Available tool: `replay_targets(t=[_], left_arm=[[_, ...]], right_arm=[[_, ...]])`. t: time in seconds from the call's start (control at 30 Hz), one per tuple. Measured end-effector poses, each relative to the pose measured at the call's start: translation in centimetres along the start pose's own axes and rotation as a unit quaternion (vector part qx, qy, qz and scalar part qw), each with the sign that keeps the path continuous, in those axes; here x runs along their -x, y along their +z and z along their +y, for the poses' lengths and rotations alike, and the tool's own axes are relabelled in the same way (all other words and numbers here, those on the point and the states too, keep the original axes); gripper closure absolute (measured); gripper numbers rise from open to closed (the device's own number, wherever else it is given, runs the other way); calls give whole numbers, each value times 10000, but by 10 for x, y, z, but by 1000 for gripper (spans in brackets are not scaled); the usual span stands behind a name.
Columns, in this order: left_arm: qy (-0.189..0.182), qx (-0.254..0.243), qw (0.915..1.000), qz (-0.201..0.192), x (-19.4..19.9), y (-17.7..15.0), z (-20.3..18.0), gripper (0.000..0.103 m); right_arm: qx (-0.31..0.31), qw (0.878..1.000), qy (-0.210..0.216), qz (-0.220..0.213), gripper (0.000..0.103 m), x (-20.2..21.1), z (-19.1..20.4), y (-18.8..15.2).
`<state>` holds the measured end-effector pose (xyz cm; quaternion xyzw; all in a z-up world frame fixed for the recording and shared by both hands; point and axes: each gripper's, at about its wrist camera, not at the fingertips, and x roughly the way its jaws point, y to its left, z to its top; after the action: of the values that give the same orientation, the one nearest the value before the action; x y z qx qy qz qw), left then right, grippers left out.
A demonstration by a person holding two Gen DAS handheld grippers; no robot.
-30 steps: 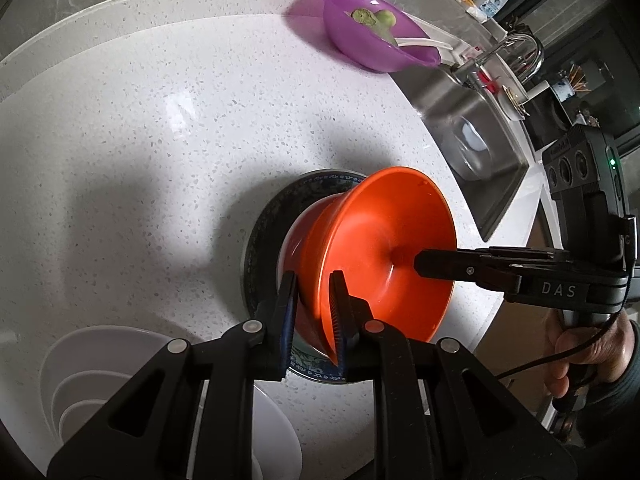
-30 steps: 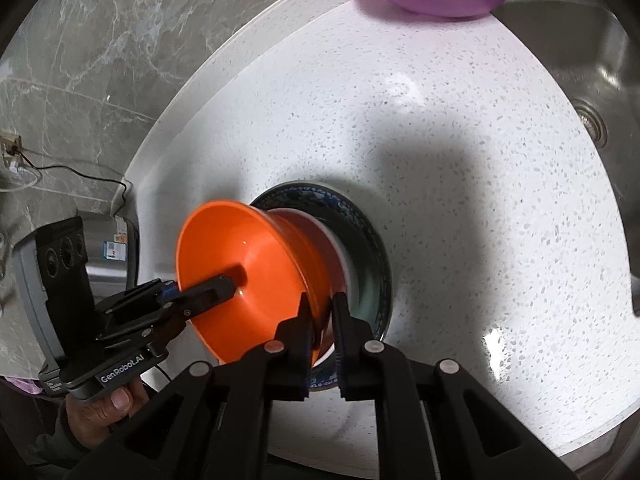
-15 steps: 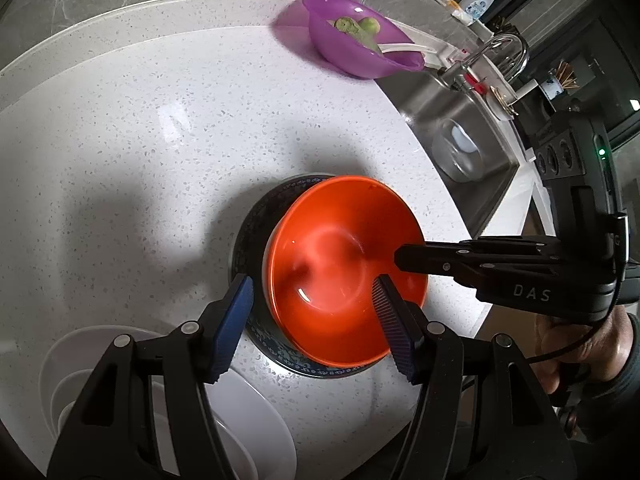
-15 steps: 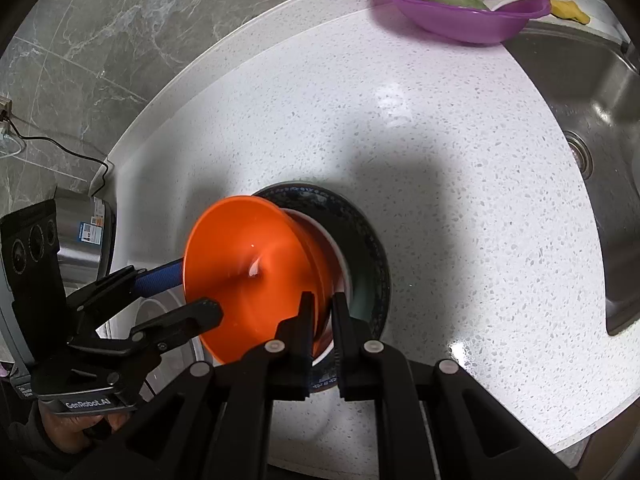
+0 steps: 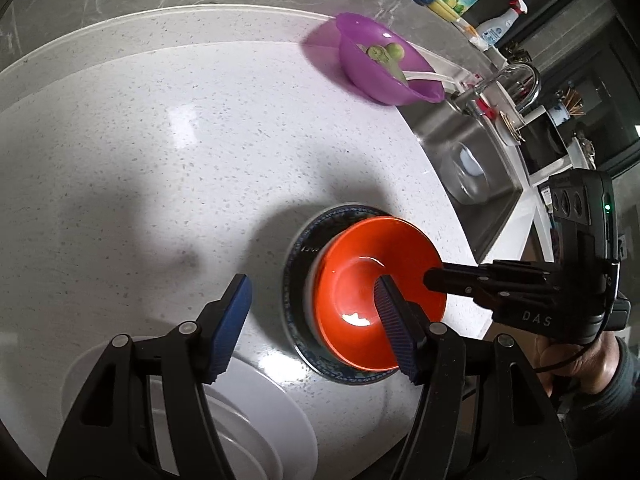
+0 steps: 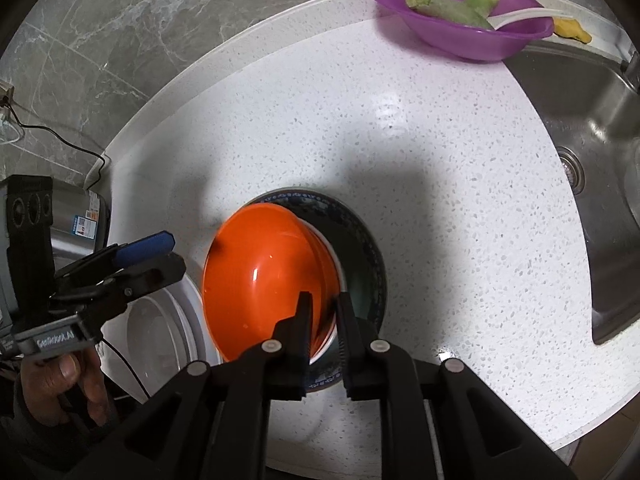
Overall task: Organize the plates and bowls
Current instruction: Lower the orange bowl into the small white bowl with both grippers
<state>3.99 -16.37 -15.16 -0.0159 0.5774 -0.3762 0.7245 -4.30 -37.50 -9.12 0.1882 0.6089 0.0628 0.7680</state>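
Orange bowl sits in the stack on the dark blue-patterned plate, a white bowl rim showing under it, mid-countertop. My right gripper is clamped on the orange bowl's near rim, one finger inside, one outside. My left gripper is wide apart, holding nothing, hovering above the stack.

Step, as I read it: nesting the orange bowl onto the stack. It looks seated but a bit off-centre on the plate. Next move calls for letting go on the right and lifting straight up so the rim doesn't drag and tip the bowl.

View differences: right wrist view shows the rim pinch; left view hides it behind my own finger. Left view shows the white plates close beside the stack, likely next to sort. Purple bowl with vegetables sits well apart by the sink.
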Motion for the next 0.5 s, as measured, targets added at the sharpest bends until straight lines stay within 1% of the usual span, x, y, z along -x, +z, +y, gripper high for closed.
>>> replay_targets(t=[0.07, 0.1, 0.13, 0.23, 0.33, 0.5], left_arm=[[-19, 43, 10000, 33, 0, 1, 4, 41], [-44, 58, 9999, 73, 0, 1, 8, 41], [-53, 71, 9999, 98, 0, 1, 10, 41], [12, 66, 9999, 111, 2, 1, 17, 41], [54, 121, 9997, 193, 4, -1, 28, 41], [88, 137, 9993, 344, -2, -6, 34, 41]], right_arm=[[37, 10000, -2, -15, 87, 1, -1, 0], [46, 10000, 5, -41, 82, 3, -1, 0], [49, 9999, 29, -84, 80, 6, -2, 0], [82, 9995, -66, -286, 79, 19, -7, 0], [134, 9990, -240, -353, 79, 23, -13, 0], [154, 9995, -109, -267, 79, 16, -14, -2]])
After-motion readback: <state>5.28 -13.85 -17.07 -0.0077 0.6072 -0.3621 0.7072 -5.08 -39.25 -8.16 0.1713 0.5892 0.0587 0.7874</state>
